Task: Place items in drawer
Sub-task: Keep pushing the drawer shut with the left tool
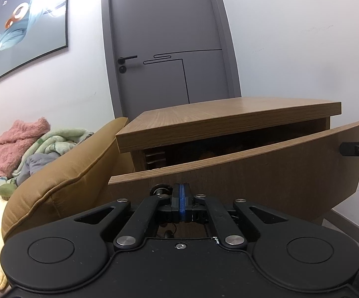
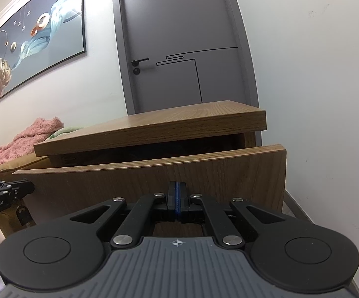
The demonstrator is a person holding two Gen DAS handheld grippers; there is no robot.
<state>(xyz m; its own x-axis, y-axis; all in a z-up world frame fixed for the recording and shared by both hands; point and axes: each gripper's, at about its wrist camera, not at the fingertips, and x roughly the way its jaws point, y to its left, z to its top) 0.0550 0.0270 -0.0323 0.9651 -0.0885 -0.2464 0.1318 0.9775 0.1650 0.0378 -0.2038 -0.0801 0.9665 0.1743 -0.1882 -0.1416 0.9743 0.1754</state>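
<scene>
Drawer (image 2: 154,181) stands part open, contents too dark to tell; left gripper (image 1: 181,193) and right gripper (image 2: 177,193) both pinched closed, empty, against its front

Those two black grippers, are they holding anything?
No. The left gripper and right gripper are both shut on nothing, near the open drawer front.

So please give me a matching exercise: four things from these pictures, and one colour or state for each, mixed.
Things:
1. drawer
2. door
3. fluffy blanket
4. left gripper

States:
A. grey, closed
B. pink, crumpled
C. partly pulled out
D. shut, holding nothing

Pairs: 1-C, 2-A, 3-B, 4-D
</scene>
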